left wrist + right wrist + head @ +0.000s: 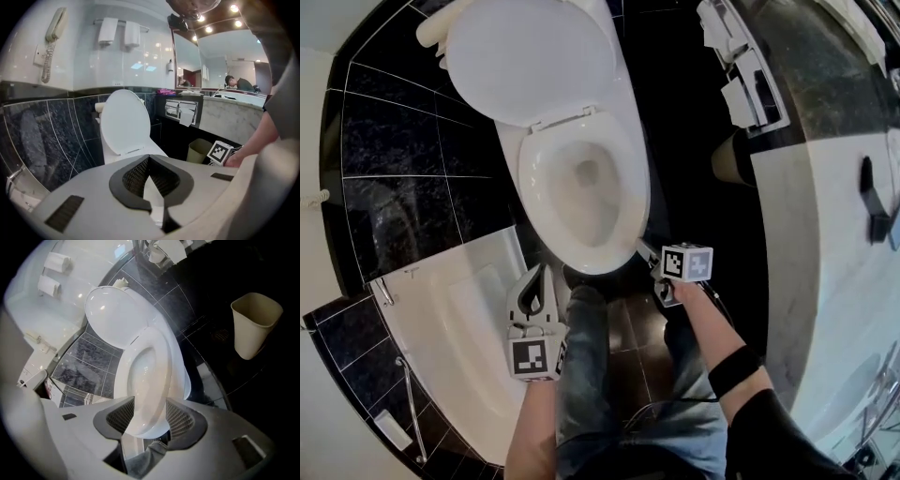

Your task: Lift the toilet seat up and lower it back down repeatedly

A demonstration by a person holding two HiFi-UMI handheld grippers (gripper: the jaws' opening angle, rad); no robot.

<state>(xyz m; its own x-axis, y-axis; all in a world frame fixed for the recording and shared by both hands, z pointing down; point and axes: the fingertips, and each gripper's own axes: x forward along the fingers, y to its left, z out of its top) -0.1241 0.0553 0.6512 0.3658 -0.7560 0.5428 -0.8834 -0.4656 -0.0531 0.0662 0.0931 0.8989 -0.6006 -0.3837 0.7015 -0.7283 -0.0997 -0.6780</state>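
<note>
White oval plastic toilet seat [630,178] lies flat on the bowl while its rounded white lid [530,56] stands raised against the black marbled wall tiles [403,159], so we judge that a lift is about to start. Our right gripper [652,255] hangs just beside the front-right of the rim, jaws spread wide and grasping nothing. In the right gripper view the seat's front edge shows between the two ribbed pads [180,418], though we cannot tell whether either pad touches it. Our left gripper [536,286] sits nearer us, beside the white bathtub [459,319], its jaw tips clenched together on nothing. To do this step well, we would bring one pad under the front lip and the other on top, closing only on the seat ring and not on the porcelain bowl beneath. We would then swing it up in an arc about the rear hinge rather than pull straight up, and ease off before it strikes the lid. On lowering, we would hold on until the ring rests on the bowl. The beige plastic waste bin [255,324] stands well apart and should not interfere.
</note>
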